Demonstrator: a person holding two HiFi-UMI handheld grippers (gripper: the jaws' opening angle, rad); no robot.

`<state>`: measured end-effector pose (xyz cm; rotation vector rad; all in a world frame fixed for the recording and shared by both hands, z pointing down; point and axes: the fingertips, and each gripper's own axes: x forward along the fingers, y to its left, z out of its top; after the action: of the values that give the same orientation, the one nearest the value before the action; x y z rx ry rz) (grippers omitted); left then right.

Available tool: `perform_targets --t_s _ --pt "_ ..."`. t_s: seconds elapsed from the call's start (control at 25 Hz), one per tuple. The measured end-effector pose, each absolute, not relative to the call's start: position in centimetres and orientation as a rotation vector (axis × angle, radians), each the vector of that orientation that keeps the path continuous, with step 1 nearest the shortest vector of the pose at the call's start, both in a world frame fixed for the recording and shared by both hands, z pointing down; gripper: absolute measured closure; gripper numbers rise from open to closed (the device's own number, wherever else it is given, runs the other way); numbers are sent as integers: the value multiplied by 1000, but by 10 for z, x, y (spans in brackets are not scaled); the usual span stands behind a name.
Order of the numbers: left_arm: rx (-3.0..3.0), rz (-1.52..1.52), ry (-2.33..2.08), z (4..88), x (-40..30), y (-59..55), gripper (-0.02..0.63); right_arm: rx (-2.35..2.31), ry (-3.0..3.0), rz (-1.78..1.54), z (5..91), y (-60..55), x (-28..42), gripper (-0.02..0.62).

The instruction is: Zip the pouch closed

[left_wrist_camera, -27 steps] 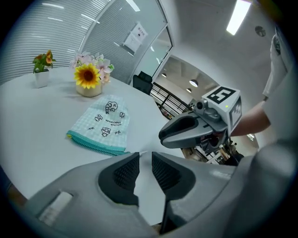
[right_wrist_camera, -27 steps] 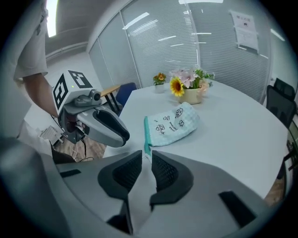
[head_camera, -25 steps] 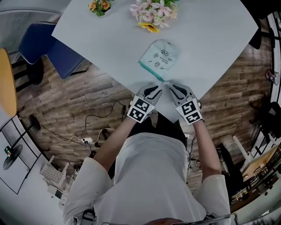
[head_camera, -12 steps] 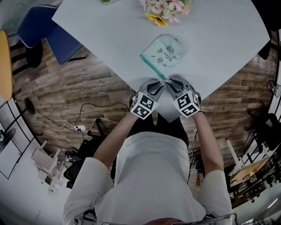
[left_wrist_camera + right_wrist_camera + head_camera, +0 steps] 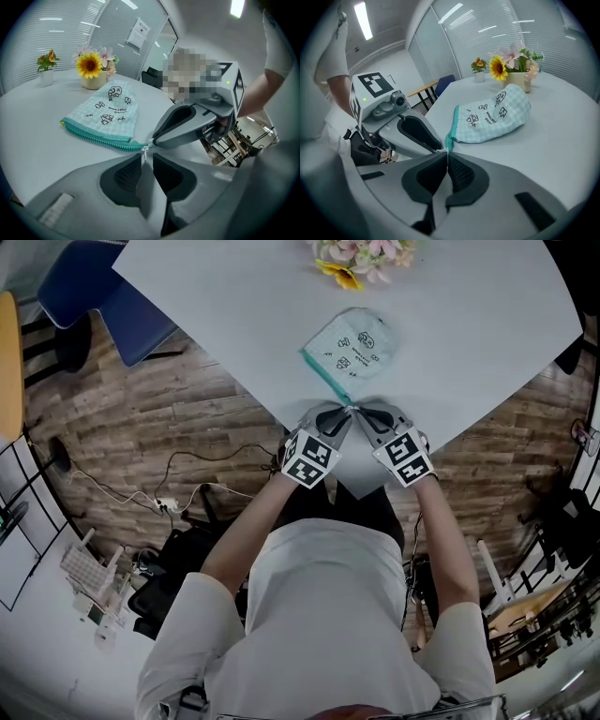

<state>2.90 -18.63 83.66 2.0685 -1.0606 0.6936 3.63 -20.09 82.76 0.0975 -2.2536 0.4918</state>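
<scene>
A mint checked pouch (image 5: pixel 356 338) with small drawings lies on the white table (image 5: pixel 469 324), its teal zipper (image 5: pixel 323 379) running toward me. Both grippers meet at the zipper's near end. My right gripper (image 5: pixel 446 152) is shut on the teal tab at that end, seen in the head view as right gripper (image 5: pixel 362 412). My left gripper (image 5: pixel 146 154) faces it tip to tip. Its jaws stand a narrow gap apart with the metal zipper pull (image 5: pixel 144 153) hanging between the tips. From above the left gripper (image 5: pixel 341 414) sits just left of the right one.
A vase of flowers (image 5: pixel 361 254) stands beyond the pouch, and a small potted plant (image 5: pixel 47 63) further left. The table's corner edge (image 5: pixel 361 488) lies right under the grippers. A blue chair (image 5: pixel 103 296) and cables (image 5: pixel 178 493) are on the wooden floor to the left.
Both grippers have moved forward and inward, from a little apart near the table corner to tip to tip at the zipper's near end. The pouch has stayed in place.
</scene>
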Motion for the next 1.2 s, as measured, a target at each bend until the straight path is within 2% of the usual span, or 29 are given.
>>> perform_targets --t_s 0.44,1.2 --pt "2118 710 -1081 812 28 -193 581 122 -2275 518 801 -203 40 586" --pt "2156 765 -991 768 25 -192 586 251 -2249 510 764 -210 75 591"
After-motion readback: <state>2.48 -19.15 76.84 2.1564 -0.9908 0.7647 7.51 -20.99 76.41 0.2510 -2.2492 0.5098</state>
